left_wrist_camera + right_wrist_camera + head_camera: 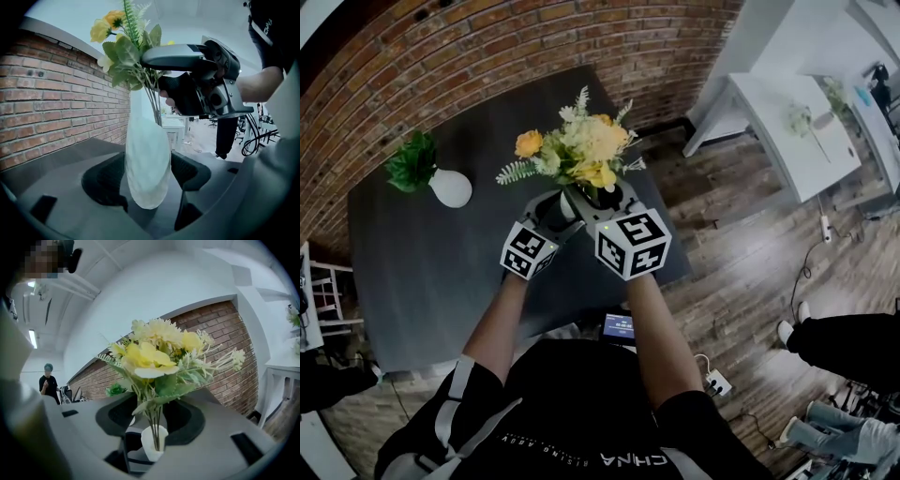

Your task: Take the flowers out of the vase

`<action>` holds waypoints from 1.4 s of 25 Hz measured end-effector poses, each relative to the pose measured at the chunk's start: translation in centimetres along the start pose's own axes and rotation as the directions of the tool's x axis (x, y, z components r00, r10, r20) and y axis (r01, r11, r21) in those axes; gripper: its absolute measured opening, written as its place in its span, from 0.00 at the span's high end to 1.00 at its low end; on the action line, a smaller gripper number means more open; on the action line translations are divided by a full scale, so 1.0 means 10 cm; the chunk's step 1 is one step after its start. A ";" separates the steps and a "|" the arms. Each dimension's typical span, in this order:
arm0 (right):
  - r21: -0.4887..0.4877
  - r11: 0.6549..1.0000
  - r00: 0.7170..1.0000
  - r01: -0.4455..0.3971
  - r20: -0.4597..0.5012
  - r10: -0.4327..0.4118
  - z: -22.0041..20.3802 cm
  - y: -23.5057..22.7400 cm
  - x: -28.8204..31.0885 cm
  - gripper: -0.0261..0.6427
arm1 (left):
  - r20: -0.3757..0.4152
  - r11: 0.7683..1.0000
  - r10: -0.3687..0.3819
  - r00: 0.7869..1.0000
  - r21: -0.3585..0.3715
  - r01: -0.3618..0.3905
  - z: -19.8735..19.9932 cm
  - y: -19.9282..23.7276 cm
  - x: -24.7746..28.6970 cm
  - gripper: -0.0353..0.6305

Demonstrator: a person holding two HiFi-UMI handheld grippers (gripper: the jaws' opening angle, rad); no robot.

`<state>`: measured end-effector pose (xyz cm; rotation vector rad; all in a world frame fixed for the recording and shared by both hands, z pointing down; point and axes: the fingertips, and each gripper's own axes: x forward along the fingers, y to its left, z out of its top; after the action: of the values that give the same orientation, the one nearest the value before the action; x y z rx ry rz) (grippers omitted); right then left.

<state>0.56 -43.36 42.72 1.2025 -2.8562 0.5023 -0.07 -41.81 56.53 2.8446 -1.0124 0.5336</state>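
Note:
A bunch of yellow and cream flowers [581,150] stands over the dark table [422,272]. In the left gripper view, the white vase [147,159] sits upright between the pads of my left gripper [147,176], which press on its belly. My right gripper [154,420] is shut on the green stems [154,418] just below the leaves. Under it, the stems run down into the vase's mouth [153,439]. In the head view both grippers, left [558,211] and right [600,199], hide the vase. The left gripper view shows the right gripper [197,79] at the stems, above the vase.
A small white vase with a green plant [445,183] stands at the table's far left. A brick wall [487,47] runs behind the table. A white table [787,122] is off to the right, someone's legs [844,342] are at the right edge, and a person [48,380] stands far off.

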 end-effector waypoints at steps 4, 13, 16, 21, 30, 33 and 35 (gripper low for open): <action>-0.002 1.000 1.000 -0.011 0.021 0.011 0.12 0.01 -0.03 0.70 | -0.005 1.000 0.005 1.000 -0.014 -0.005 -0.01 0.01 -0.03 0.50; -0.027 0.999 0.995 -0.038 0.087 0.041 0.51 0.13 -0.11 0.70 | -0.019 1.000 0.021 1.000 -0.014 -0.021 0.05 0.02 -0.08 0.50; -0.038 0.998 0.992 -0.042 0.119 0.046 0.68 0.17 -0.16 0.70 | -0.033 1.000 0.028 0.999 -0.013 -0.029 0.03 0.03 -0.09 0.50; -0.056 0.997 0.984 -0.045 0.170 0.054 0.95 0.23 -0.25 0.70 | -0.045 0.999 0.039 0.998 -0.022 -0.040 0.03 0.04 -0.10 0.50; -0.096 0.995 0.974 -0.033 0.221 0.053 1.23 0.27 -0.42 0.70 | -0.048 0.999 0.033 0.998 -0.016 -0.034 0.08 0.01 -0.15 0.50; -0.104 0.994 0.980 -0.020 0.195 0.040 1.17 0.23 -0.47 0.72 | -0.044 0.999 0.033 0.998 -0.010 -0.033 0.12 0.01 -0.19 0.50; -0.105 0.994 0.985 -0.007 0.171 0.025 1.07 0.18 -0.50 0.76 | -0.038 0.999 0.036 0.999 -0.007 -0.036 0.14 0.01 -0.21 0.50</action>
<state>4.14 -41.79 31.43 1.2656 -2.9927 0.2574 -1.20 -40.86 54.48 2.8028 -1.0592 0.5829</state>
